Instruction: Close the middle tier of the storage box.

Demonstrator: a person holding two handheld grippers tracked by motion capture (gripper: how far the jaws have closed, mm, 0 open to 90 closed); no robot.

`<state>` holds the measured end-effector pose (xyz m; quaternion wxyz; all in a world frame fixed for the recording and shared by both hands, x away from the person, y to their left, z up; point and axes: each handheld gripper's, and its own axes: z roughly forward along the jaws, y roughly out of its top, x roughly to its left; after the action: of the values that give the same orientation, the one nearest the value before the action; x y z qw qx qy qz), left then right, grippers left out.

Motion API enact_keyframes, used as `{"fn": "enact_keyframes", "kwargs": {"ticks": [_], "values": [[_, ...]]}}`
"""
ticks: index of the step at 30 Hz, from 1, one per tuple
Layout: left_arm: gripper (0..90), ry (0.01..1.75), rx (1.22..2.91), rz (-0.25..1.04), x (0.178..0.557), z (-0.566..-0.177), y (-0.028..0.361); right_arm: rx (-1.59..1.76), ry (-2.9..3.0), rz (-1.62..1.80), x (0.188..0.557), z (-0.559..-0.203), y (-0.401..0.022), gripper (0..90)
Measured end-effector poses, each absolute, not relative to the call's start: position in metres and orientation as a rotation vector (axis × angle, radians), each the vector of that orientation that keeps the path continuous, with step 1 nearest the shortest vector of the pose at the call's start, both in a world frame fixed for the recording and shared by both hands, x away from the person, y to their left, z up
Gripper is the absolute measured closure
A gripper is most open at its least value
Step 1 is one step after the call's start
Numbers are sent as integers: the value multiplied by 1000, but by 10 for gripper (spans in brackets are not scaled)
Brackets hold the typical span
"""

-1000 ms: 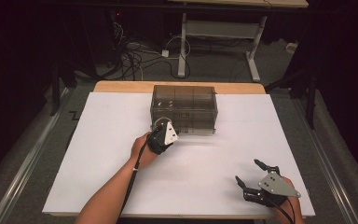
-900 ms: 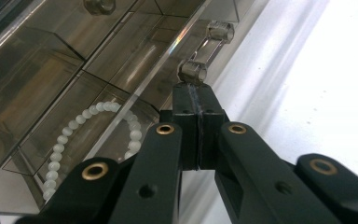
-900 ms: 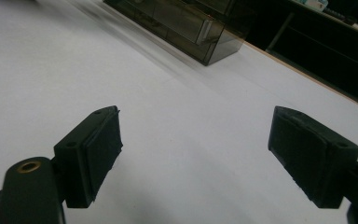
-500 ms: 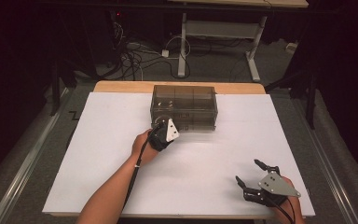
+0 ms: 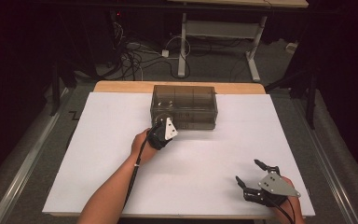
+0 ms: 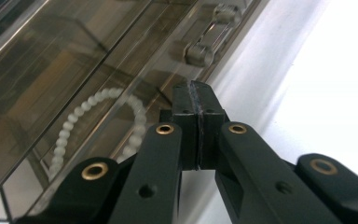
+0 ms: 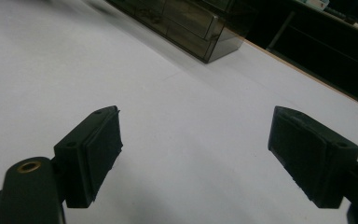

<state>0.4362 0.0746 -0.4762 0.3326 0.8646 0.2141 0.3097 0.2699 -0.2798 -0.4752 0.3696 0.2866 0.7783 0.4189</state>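
A smoky transparent drawer box [image 5: 184, 106] stands at the far middle of the white table [image 5: 98, 154]. My left gripper [image 5: 161, 122] is at the box's front left corner, its jaws shut flat against each other with nothing between them. In the left gripper view the shut pads [image 6: 197, 100] sit just in front of a drawer front, below its small clear handle [image 6: 204, 44]; a string of white beads [image 6: 98, 123] lies inside that drawer. My right gripper [image 5: 249, 173] rests near the table's front right edge, jaws wide open and empty [image 7: 193, 156], pointing toward the box [image 7: 186, 21].
A wooden strip [image 5: 121, 87] edges the table's far side. Behind it are cables [image 5: 135, 51] on the floor and a desk frame [image 5: 219, 32]. White tabletop stretches between the two grippers.
The left gripper has crept slightly closer to the box front. The right gripper has stayed where it was.
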Motion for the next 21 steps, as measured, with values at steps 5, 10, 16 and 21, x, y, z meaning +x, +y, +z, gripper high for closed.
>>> {"fn": "enact_keyframes", "kwargs": {"ticks": [5,10,16,21], "values": [[874,586,2242,809,438,-475,81,732,2001,1073,270,-476,-280,178],[874,605,2230,811,440,-475,85,730,2001,1072,270,-476,-279,178],[874,648,2185,795,441,-478,87,731,2002,1072,270,-476,-279,178],[874,651,2191,801,441,-478,88,731,2003,1070,270,-476,-279,178]]}}
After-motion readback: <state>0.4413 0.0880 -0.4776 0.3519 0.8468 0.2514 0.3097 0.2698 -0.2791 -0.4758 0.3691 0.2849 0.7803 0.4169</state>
